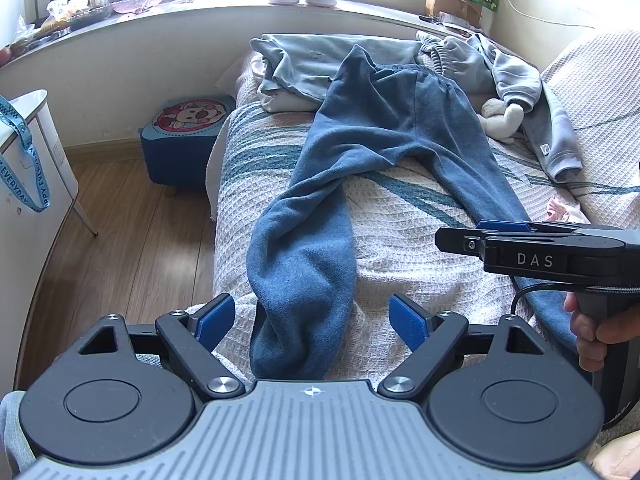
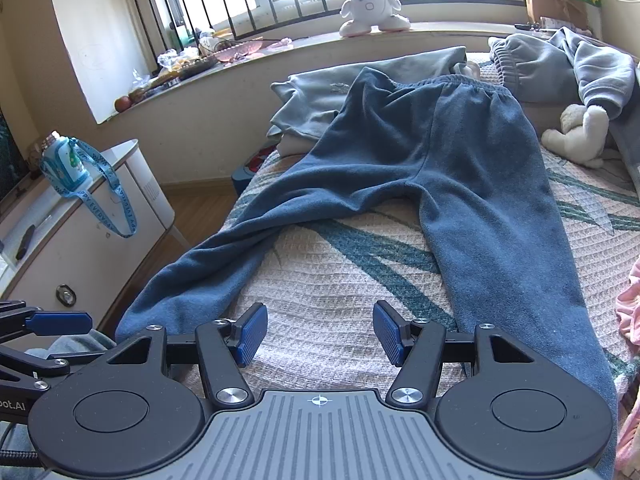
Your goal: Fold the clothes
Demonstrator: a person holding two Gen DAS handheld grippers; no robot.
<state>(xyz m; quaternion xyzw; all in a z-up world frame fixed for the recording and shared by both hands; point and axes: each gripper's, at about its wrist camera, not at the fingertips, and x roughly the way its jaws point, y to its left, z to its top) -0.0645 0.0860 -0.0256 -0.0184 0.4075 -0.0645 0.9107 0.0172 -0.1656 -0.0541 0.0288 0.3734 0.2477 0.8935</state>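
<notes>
Blue sweatpants [image 1: 380, 132] lie spread on the bed, waistband far, both legs running toward me. My left gripper [image 1: 310, 320] is open wide over the cuff end of the left leg [image 1: 304, 280]. The cloth lies between its blue pads [image 1: 212, 318] without touching them. My right gripper [image 2: 320, 332] is open above bare bedspread between the two legs, and the right leg [image 2: 500, 260] passes just to its right. In the left wrist view the right gripper [image 1: 460, 236] shows side-on above the right leg, held by a hand [image 1: 600, 332]. The sweatpants [image 2: 420, 152] fill the right wrist view.
A grey hoodie [image 1: 516, 76], a pale folded garment [image 1: 312, 60] and a plush toy [image 1: 502, 116] lie at the bed's far end. A pink cloth [image 2: 630, 300] sits at the right edge. A blue stool [image 1: 184, 140] and a white cabinet [image 2: 100, 220] stand on the floor left of the bed.
</notes>
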